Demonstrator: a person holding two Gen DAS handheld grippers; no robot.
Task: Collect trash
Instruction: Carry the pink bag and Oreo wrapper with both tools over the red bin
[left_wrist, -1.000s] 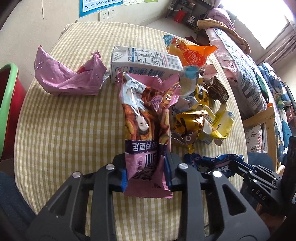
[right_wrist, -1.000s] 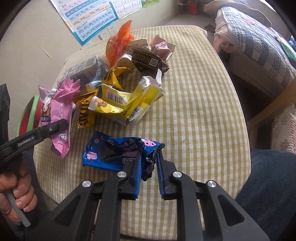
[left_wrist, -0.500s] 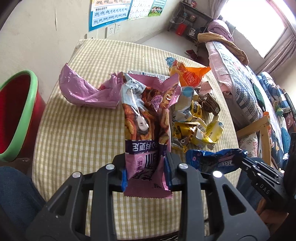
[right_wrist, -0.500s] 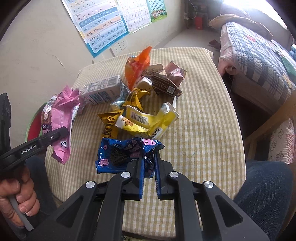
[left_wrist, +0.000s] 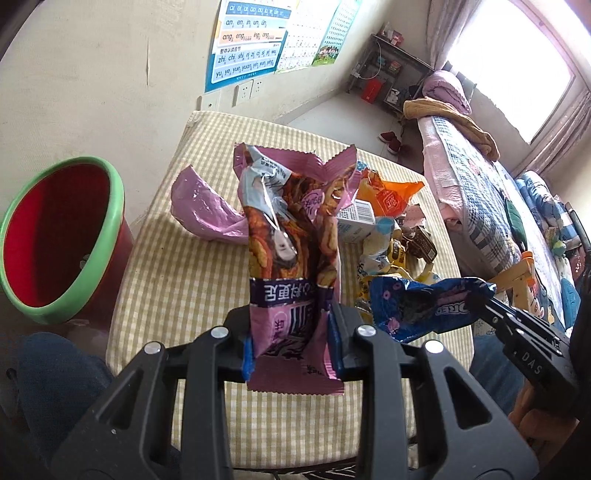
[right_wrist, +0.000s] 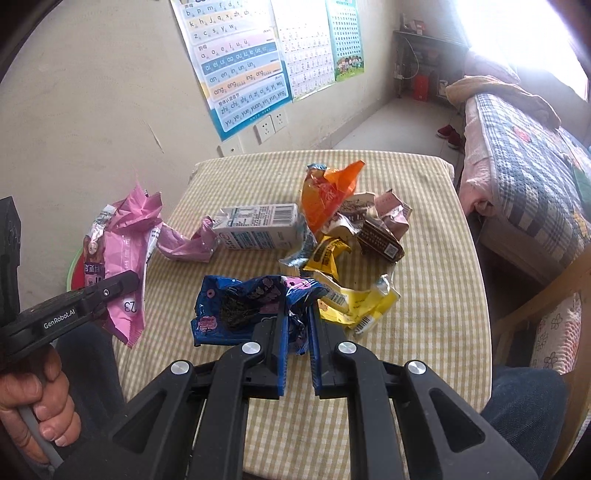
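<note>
Left wrist view: left gripper (left_wrist: 291, 343) clamped one pink snack wrapper (left_wrist: 291, 240), right gripper (right_wrist: 297, 345) one blue Oreo wrapper (right_wrist: 243, 302); one milk carton (right_wrist: 256, 226) lay on the table (right_wrist: 436, 266).

A table (right_wrist: 436, 295) with a yellow checked cloth carries the litter. In the right wrist view a milk carton (right_wrist: 258, 226) lies near the centre, with a crumpled pink bag (right_wrist: 184, 243) at its 9 o'clock. An orange wrapper (right_wrist: 325, 192) stands at its 2 o'clock, a brown packet (right_wrist: 380, 242) at 3, and yellow wrappers (right_wrist: 354, 299) at 5.
</note>
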